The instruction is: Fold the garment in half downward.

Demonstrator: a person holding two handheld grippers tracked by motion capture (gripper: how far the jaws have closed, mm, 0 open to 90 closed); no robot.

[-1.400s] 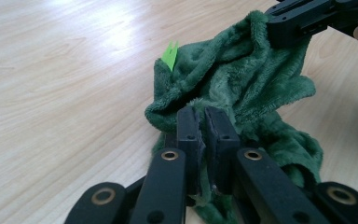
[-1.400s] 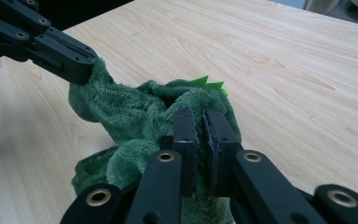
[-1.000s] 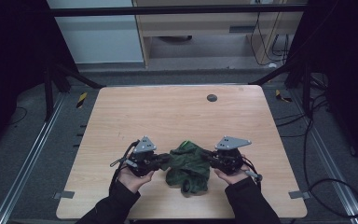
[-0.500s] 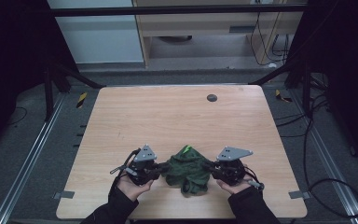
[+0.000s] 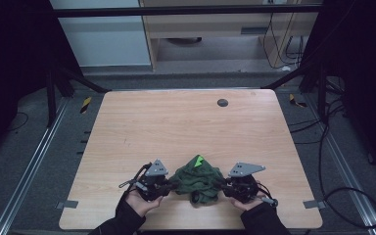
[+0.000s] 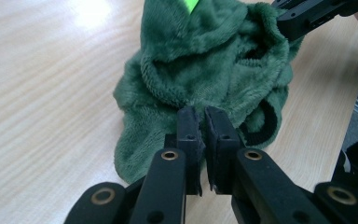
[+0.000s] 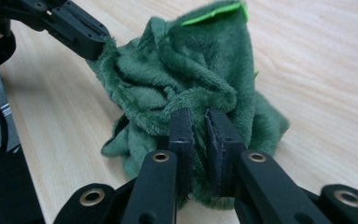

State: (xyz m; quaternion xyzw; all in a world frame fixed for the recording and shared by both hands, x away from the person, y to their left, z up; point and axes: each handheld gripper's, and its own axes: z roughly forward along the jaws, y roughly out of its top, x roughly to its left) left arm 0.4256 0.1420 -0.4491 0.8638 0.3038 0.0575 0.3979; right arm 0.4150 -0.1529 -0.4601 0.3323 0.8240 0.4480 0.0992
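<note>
A dark green fleece garment [image 5: 198, 178] with a bright green tag [image 5: 199, 159] lies bunched on the wooden table [image 5: 176, 122] near its front edge. My left gripper [image 5: 171, 183] holds its left side. In the left gripper view the jaws [image 6: 204, 116] are nearly together, pinching the fleece [image 6: 205, 60]. My right gripper [image 5: 223, 185] holds the right side. In the right gripper view its pads [image 7: 199, 119] press on a fold of the cloth [image 7: 186, 60]. Each gripper view shows the other gripper's jaw tip biting the far edge of the garment.
A small black round disc [image 5: 222, 102] sits at the back of the table, right of centre. Bare wood stretches from the garment to the far edge. Metal rails and cables run on the floor along both sides of the table.
Both hands have come down and slightly toward the front edge with the garment. The cloth has sunk onto the table and bunched up between the grippers.
</note>
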